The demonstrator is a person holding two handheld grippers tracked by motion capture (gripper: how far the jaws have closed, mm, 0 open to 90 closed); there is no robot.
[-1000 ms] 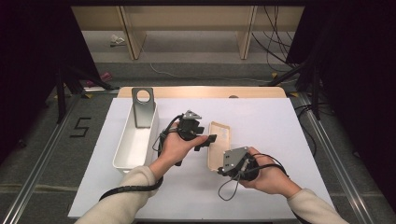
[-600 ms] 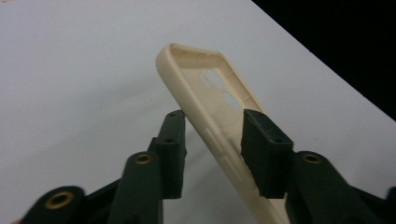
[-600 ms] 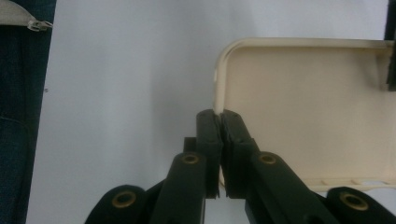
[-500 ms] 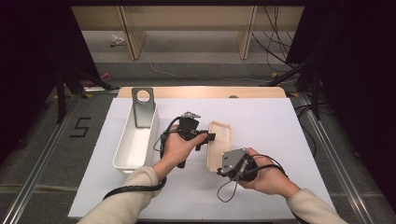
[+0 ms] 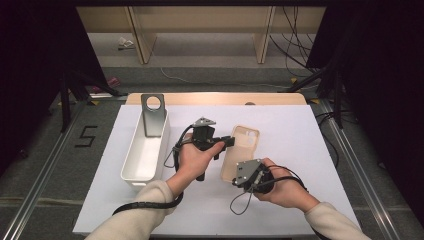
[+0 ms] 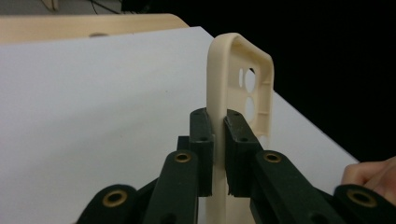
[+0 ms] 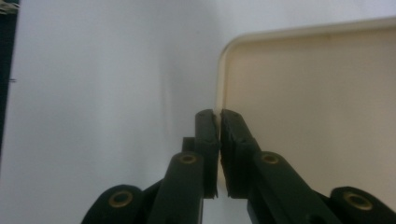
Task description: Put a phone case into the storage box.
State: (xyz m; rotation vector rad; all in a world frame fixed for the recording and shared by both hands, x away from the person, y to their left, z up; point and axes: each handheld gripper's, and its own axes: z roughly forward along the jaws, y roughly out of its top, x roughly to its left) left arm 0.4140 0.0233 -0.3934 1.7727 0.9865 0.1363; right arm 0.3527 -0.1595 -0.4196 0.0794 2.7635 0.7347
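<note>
High view, centre frame: both my tongs, left gripper just closed and right gripper, clamp the beige phone case rim; keep both grips square, lift evenly.

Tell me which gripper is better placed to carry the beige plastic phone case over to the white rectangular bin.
Left, probably. The left gripper has just closed on the beige plastic phone case's long side wall, nearer the white rectangular bin. The right gripper only pinches a corner rim, farther away.
</note>
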